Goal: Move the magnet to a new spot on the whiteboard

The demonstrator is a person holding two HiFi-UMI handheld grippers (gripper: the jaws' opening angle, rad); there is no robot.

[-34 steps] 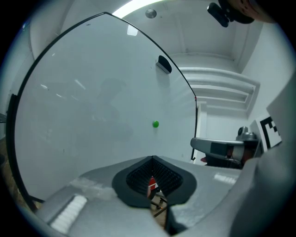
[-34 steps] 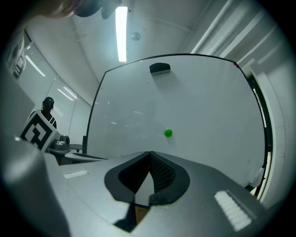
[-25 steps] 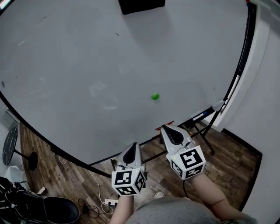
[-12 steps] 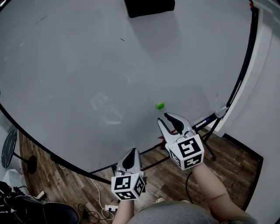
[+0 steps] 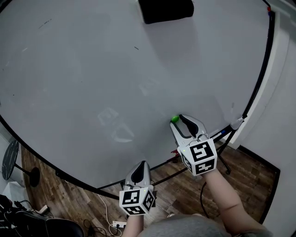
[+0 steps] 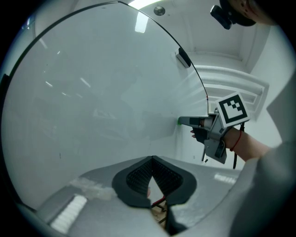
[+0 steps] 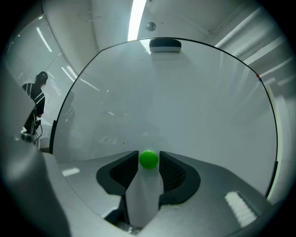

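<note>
— So, where is the magnet (image 7: 148, 159) right now?

— It is stuck flat on the whiteboard (image 5: 115, 69), down toward five o'clock of the board in my head view, near the lower rim. It sits between the tips of my right gripper (image 5: 178, 122), whose jaws are opening. I see a thin gap on each side of the green button, so nothing pinches it.

— And your other tool?

— My left gripper (image 6: 151, 159) hangs off the board at about seven o'clock of the magnet, well apart from it. Its jaws are together, with nothing between them.

— How far along would you say you are?

— I judge it barely begun. The reach is made and the jaws bracket the magnet, but the squeeze, the pull off the board and the placing elsewhere are all left. There is plenty of bare board toward ten and twelve o'clock, below the black block (image 5: 165, 9) at the top rim.
</note>
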